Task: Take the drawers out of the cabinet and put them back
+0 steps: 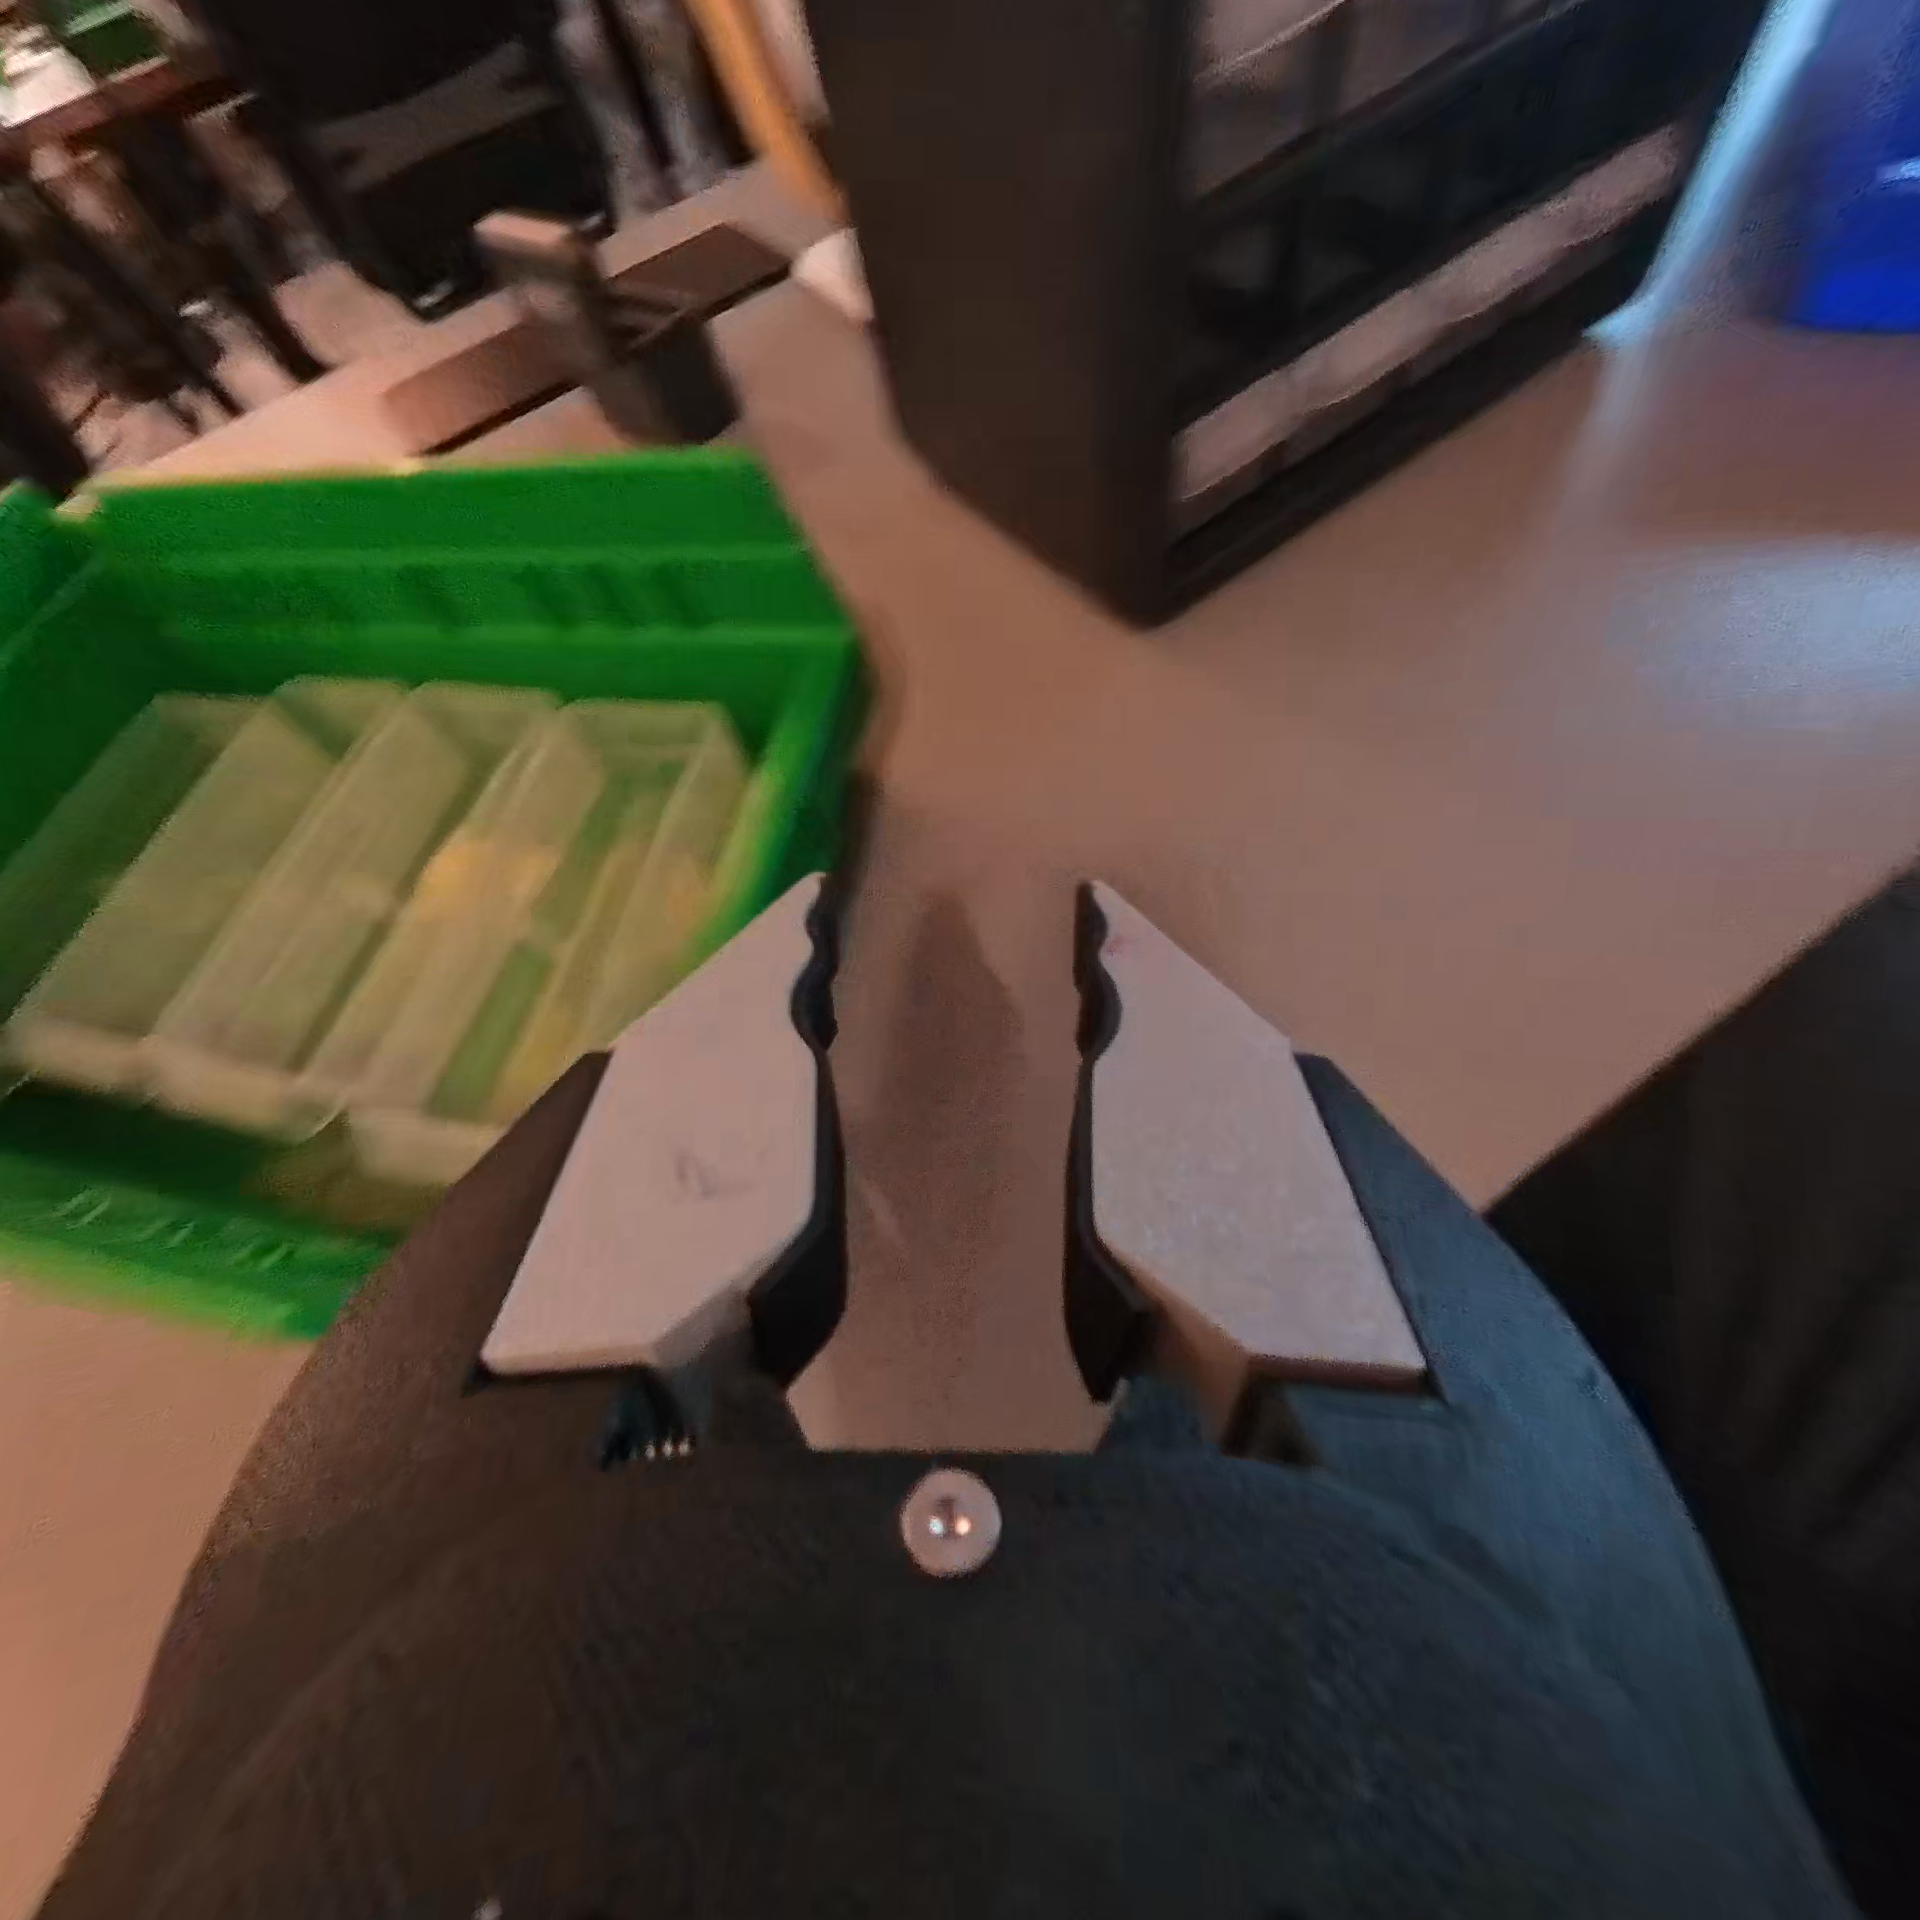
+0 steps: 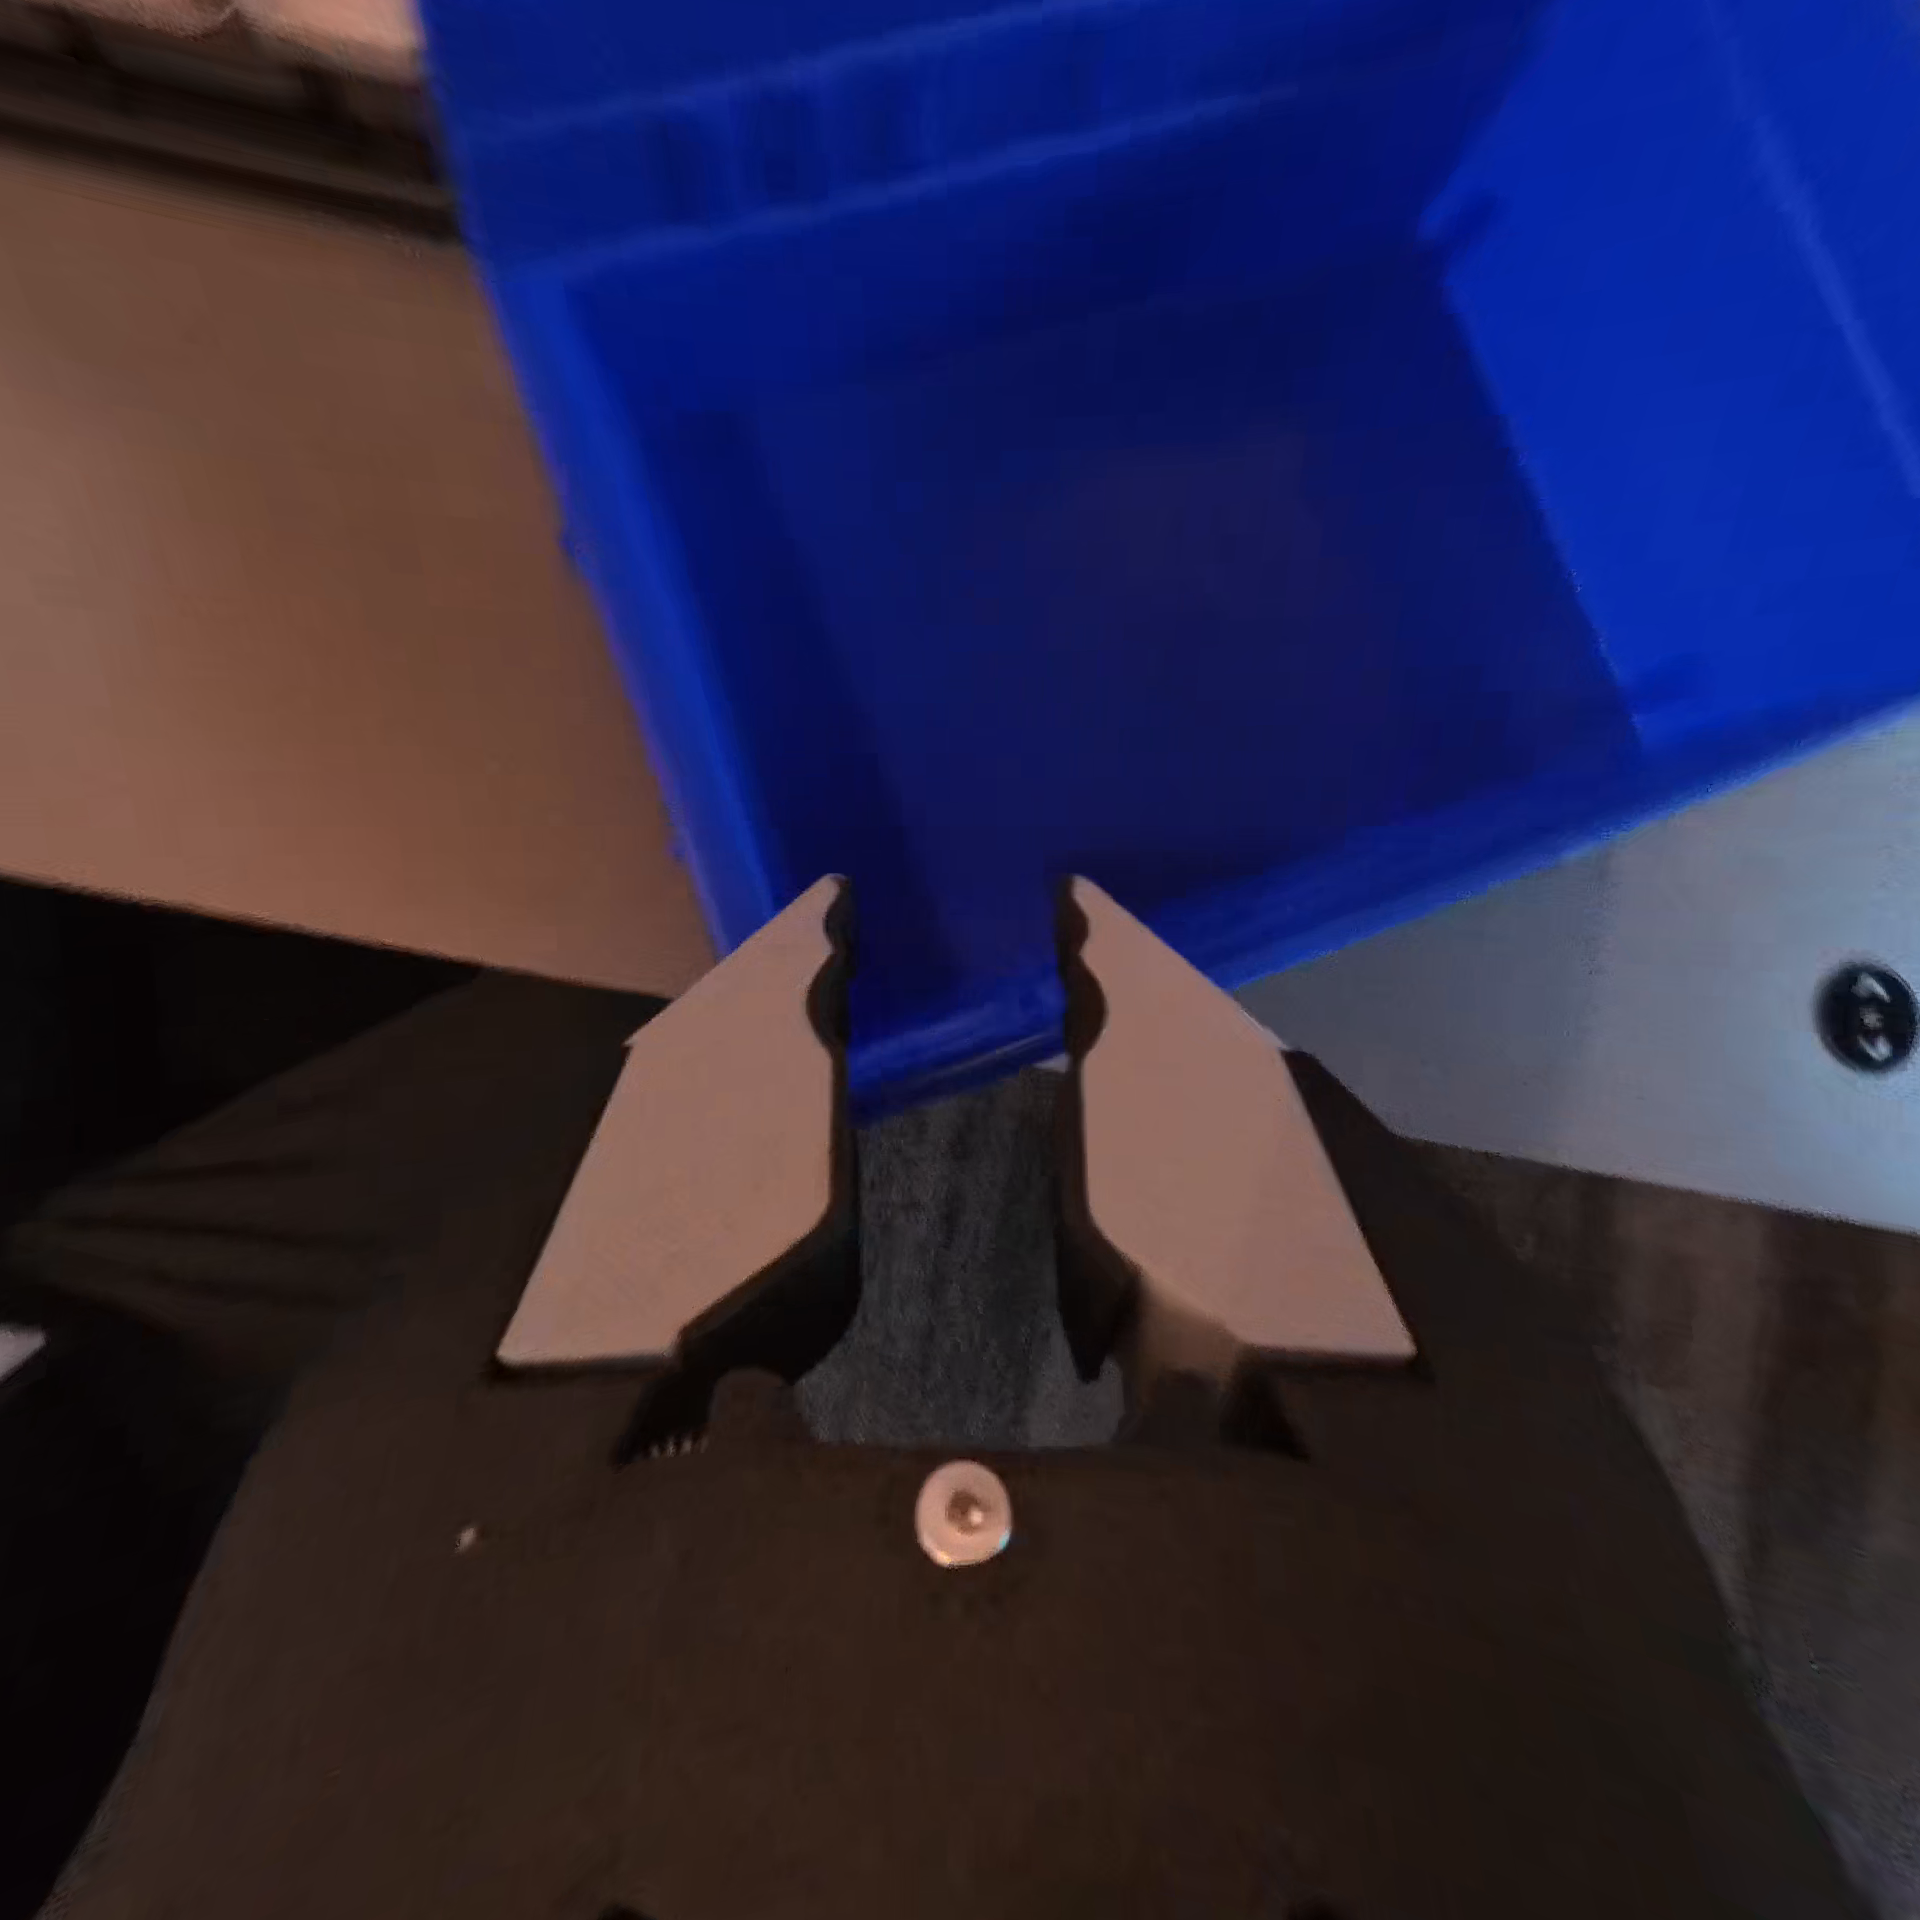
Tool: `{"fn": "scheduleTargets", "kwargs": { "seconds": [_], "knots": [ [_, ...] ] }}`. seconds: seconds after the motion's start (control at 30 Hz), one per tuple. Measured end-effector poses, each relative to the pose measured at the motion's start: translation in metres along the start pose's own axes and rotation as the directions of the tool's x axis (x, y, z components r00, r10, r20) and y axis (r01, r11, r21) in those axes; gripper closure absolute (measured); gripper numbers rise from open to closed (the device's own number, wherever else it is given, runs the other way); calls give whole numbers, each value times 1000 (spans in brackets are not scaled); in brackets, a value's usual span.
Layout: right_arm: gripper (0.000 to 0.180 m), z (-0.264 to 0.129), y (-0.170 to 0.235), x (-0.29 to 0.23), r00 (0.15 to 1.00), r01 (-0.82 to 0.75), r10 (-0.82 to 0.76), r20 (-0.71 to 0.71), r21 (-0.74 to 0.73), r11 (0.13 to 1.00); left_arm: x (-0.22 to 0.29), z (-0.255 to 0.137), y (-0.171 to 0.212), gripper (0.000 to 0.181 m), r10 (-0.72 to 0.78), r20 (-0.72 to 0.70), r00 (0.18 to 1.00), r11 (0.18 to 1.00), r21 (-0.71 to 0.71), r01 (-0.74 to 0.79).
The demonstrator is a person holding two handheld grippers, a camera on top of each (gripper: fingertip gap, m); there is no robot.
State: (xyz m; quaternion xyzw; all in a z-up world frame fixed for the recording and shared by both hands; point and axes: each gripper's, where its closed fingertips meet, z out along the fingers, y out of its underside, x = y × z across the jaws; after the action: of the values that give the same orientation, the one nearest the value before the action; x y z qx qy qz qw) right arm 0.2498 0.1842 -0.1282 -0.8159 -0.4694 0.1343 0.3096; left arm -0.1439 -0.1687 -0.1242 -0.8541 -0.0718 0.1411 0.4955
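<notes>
The tall dark cabinet [image 1: 1039, 343] with translucent drawer fronts [image 1: 1444, 343] stood upright on the pale tan bench [image 1: 1351, 748], several of its slots showing dark. To the cabinet's left, well apart from it, sat a green plastic bin [image 1: 447, 582] holding a row of translucent plastic drawers [image 1: 343, 883] laid side by side. The left tongs [image 1: 951, 904] hung over bare bench in front of the cabinet, their jaws apart and holding nothing. The right tongs [image 2: 951, 899], likewise parted and empty, hovered at the near rim of a blue plastic bin [image 2: 1039, 468]; that bin also showed to the cabinet's right.
</notes>
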Motion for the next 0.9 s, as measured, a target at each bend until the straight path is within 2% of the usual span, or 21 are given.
{"fn": "scheduleTargets", "kwargs": {
  "seconds": [0.03,0.1,0.13,0.2,0.23,0.27,0.33,0.4,0.47,0.53,0.6,0.67,0.73,0.77,0.83,0.9],
  "knots": [
    [135,-3,-2,10,999,-41,41,-18,29,999,-21,-2,8,148,-17,46,999,1000,0,17],
    [138,-13,-7,21,995,-89,92,-26,95,991,-67,-7,16,154,-80,161,984,996,55,72],
    [138,-20,-11,21,995,-93,95,-11,130,987,-83,-10,21,181,-117,169,979,991,76,106],
    [138,-32,-22,10,996,-80,71,52,204,976,-116,-19,25,176,-263,215,940,962,133,239],
    [138,-37,-26,2,995,-73,55,85,231,970,-131,-26,27,160,-324,251,912,944,155,293],
    [138,-40,-29,-6,993,-65,39,113,245,967,-140,-34,25,154,-363,265,893,929,183,323],
    [136,-43,-34,-24,986,-47,3,169,258,965,-150,-51,13,155,-403,283,871,903,276,328],
    [133,-43,-44,-44,972,-43,-26,233,286,957,-140,-57,-8,149,-401,238,885,886,348,308],
    [124,-35,-56,-65,960,-42,-46,277,303,952,-115,-46,-22,132,-346,179,921,905,324,277],
    [95,-14,-66,-73,973,-67,0,229,284,957,-88,-22,-25,113,-277,147,950,945,221,242],
    [95,10,-78,-76,989,-97,60,135,287,953,-66,4,-27,100,-223,134,966,967,156,201],
    [96,33,-91,-92,993,-86,54,106,326,942,-52,28,-31,99,-187,153,970,977,135,167],
    [91,60,-89,-112,994,-42,11,106,295,955,-45,53,-32,99,-159,175,972,984,112,141],
    [91,74,-83,-118,995,-6,-20,99,251,968,-47,65,-28,100,-146,201,969,988,78,132],
    [112,92,-70,-118,994,82,-93,55,174,981,-54,84,-15,116,-105,266,958,994,-6,111],
    [133,90,-65,-110,984,176,-178,2,148,973,-71,90,-7,157,-72,367,927,995,-34,90]
  ]
}}
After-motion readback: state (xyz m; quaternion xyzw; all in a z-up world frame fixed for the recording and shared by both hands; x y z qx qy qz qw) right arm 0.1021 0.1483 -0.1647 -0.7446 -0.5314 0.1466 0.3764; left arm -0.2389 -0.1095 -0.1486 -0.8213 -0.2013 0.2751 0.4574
